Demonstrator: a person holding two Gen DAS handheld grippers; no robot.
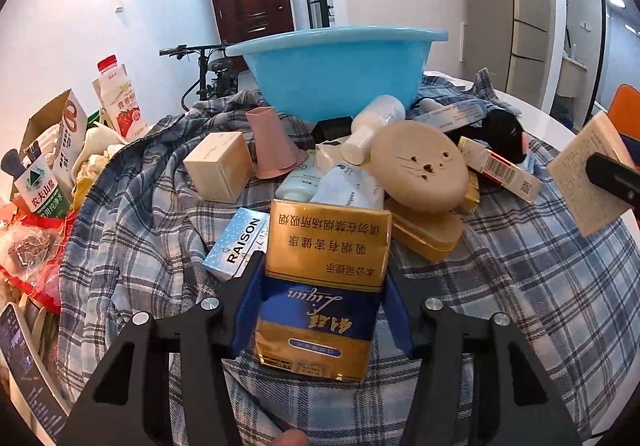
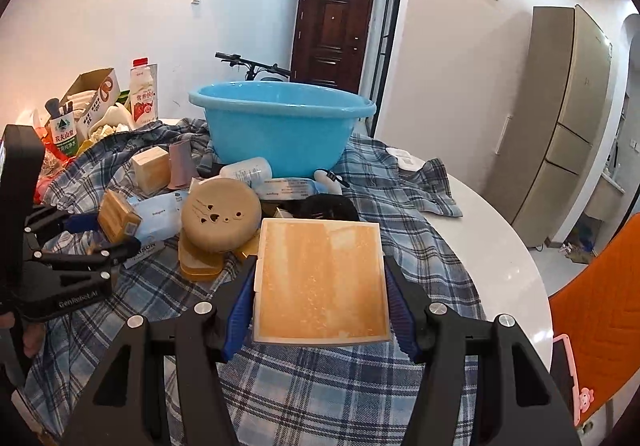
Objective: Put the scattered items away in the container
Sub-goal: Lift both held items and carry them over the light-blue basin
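My left gripper (image 1: 322, 286) is shut on a gold and blue cigarette pack (image 1: 324, 286), held above the plaid cloth; it also shows in the right wrist view (image 2: 116, 220). My right gripper (image 2: 320, 282) is shut on a flat orange box (image 2: 322, 278), seen at the right edge of the left wrist view (image 1: 588, 170). The blue basin (image 1: 340, 66) (image 2: 280, 126) stands at the back of the pile. In front of it lie a round tan cat-face case (image 1: 420, 166) (image 2: 220, 216), a white bottle (image 1: 376, 126), a pink cup (image 1: 270, 142), a wooden cube (image 1: 218, 166) and a RAISON pack (image 1: 236, 242).
A plaid shirt (image 2: 400, 182) covers the white round table (image 2: 504, 246). Cartons, a milk bottle (image 1: 118, 102) and bags crowd the left side. An orange chair (image 2: 600, 286) stands at the right. A bicycle and a door are behind.
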